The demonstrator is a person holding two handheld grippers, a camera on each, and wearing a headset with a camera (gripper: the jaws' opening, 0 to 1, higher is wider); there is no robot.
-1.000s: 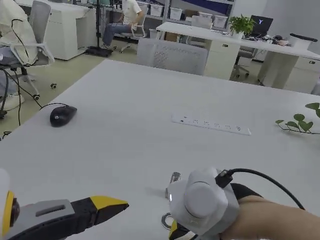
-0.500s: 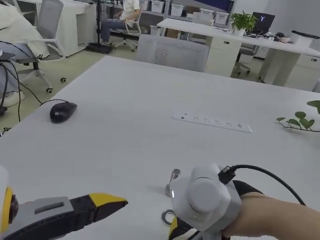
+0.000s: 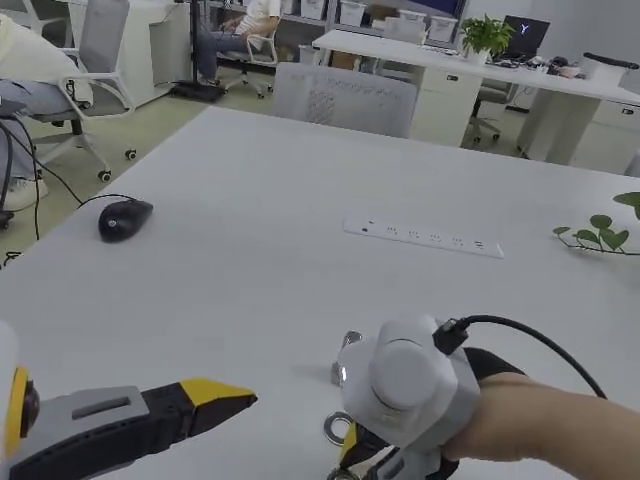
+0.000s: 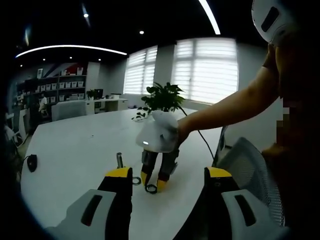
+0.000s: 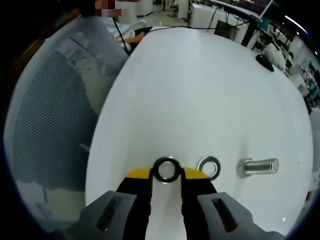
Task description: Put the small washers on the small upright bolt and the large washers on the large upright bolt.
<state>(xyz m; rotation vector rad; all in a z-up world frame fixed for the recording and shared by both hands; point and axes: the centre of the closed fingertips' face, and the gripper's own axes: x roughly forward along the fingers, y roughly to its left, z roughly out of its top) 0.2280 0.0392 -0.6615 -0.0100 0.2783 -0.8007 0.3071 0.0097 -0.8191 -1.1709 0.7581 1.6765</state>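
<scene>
An upright silver bolt (image 5: 257, 166) stands on the white table (image 3: 250, 250). In the head view the bolt (image 3: 347, 349) is half hidden behind my right gripper (image 3: 352, 462). In its own view the right gripper (image 5: 166, 173) is shut on a dark metal washer (image 5: 166, 169) held at the yellow fingertips. A second washer (image 5: 208, 166) lies flat on the table between the held one and the bolt; it is the washer (image 3: 335, 432) at my gripper's left in the head view. My left gripper (image 4: 168, 175) is open and holds nothing, a short way left of the bolt (image 4: 119, 159).
A black mouse (image 3: 125, 218) sits at the far left and a white power strip (image 3: 423, 240) lies across the middle. Plant leaves (image 3: 600, 238) reach in at the right edge. A mesh chair (image 5: 50, 115) stands by the table's near edge.
The camera has tilted a little. My right gripper has sunk slightly lower in the head view, still on the washer. The left gripper has barely moved.
</scene>
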